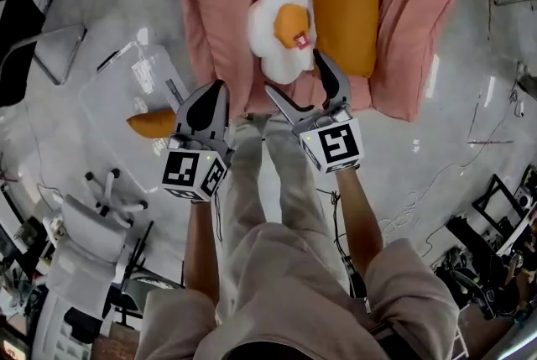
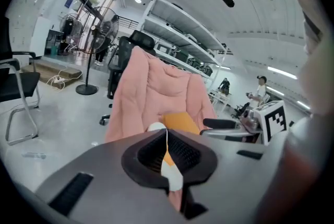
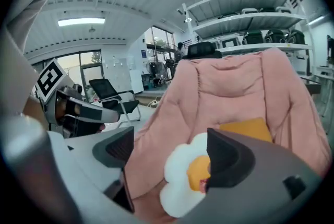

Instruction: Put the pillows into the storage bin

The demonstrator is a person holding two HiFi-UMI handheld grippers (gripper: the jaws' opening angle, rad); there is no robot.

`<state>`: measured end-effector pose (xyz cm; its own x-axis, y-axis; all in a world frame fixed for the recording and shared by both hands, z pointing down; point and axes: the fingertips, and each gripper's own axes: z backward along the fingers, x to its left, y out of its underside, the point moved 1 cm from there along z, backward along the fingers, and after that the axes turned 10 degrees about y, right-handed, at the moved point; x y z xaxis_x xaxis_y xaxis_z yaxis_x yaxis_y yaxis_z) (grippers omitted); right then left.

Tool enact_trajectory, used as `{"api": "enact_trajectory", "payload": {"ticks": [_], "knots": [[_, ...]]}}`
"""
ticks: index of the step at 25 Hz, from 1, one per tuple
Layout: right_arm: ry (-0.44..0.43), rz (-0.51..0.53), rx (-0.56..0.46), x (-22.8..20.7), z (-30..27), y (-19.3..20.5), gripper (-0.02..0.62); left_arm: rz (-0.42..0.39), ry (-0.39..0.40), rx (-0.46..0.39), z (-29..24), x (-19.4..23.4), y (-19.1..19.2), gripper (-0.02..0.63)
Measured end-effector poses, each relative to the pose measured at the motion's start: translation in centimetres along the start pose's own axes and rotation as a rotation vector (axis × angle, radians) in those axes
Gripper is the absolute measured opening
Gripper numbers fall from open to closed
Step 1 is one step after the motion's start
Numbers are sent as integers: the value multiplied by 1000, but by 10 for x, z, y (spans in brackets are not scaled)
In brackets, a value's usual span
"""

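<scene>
- The egg pillow (image 1: 281, 24) lies on the seat of the pink chair (image 1: 214, 6). It touches the left edge of the orange pillow (image 1: 342, 10), which is beside it on the seat.
- The right gripper (image 1: 294, 73) has its jaws wide apart and holds nothing. In the right gripper view the egg pillow shows in the gap between them, but it lies beyond the tips and neither pad presses on it.
- The left gripper (image 1: 220, 88) has its jaws together with nothing between them. Only a thin slit of the pillows shows through in its own view.
- The egg pillow lies straight ahead of the right gripper and just past its tips. The left gripper sits further to the left, near the chair's front edge, so the right gripper is the nearer one.
- The egg pillow is roughly round. The orange pillow's long axis runs up the seat, away from the person.
- The clear bin (image 1: 117, 94) stands on the floor to the left of the chair, on the left gripper's side. A third pillow (image 1: 153, 124) appears to lie in it already.
- The likely next move is a short push forward with the right gripper, then closing on the egg pillow's near edge.
</scene>
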<state>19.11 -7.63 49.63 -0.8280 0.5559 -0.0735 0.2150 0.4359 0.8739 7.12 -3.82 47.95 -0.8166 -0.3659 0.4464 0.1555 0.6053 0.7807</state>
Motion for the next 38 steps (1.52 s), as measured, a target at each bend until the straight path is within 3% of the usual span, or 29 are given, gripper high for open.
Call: {"api": "enact_trajectory", "payload": {"ticks": [7,13,23,32,38], "knots": [[180,-60,57,-103,42,40,472,-47,112,62,-62,-59,-1,15],[267,-72,141,-159,37,87,503,-91,169,107,-92,-86,5,15],[333,-82,301,-210,-24,144,577,-78,149,105,-94,-87,6,15],[398,-41,462,-233,-69,186,578,-44,107,94,-79,-62,8,15],[419,-41,512,-244,-85,199,578,-28,89,82,-74,-50,2,15]]}}
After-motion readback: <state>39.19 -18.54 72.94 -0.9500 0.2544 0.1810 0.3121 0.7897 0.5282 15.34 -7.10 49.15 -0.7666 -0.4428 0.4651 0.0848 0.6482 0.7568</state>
